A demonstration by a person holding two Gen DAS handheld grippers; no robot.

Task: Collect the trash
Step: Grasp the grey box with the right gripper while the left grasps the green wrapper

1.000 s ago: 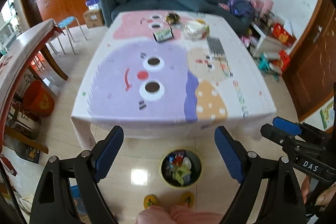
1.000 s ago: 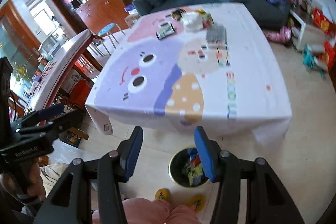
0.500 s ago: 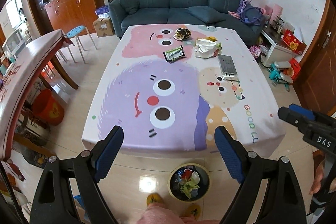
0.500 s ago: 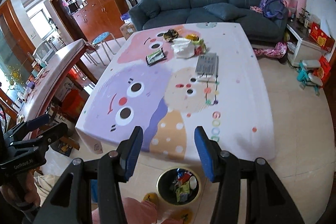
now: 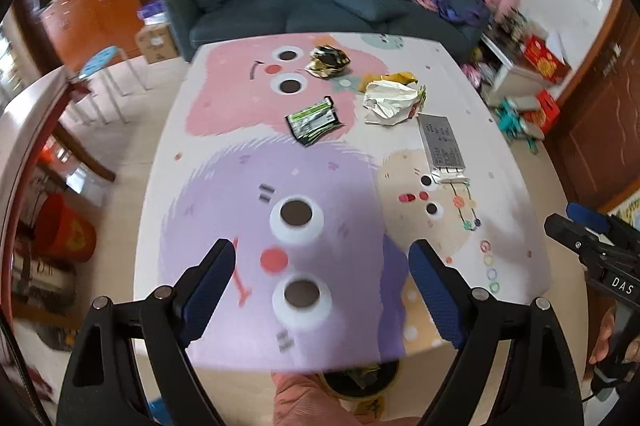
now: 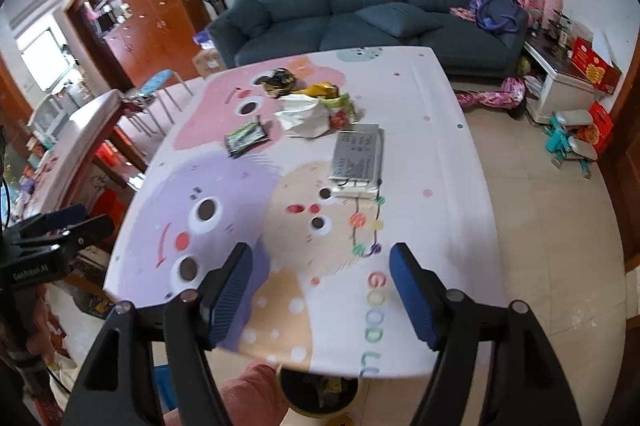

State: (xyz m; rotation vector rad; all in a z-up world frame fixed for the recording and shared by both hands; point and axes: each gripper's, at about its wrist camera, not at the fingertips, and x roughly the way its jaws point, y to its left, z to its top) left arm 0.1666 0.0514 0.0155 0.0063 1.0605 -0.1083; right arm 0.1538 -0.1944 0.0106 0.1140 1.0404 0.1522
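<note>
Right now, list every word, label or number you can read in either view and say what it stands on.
"DAS": on the right gripper body, left wrist view.
"GenRobot.AI": on the left gripper body, right wrist view.
"GOOD LU", cut off: on the tablecloth edge.
Green wrapper and grey packet: print too small to read.

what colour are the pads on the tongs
Blue pads; clearest in the left wrist view.

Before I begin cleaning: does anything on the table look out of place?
Yes. Crumpled wrappers litter the far half of the table: a green packet, a white bag and a dark foil wrapper. A flat silver pack lies beside them.
</note>
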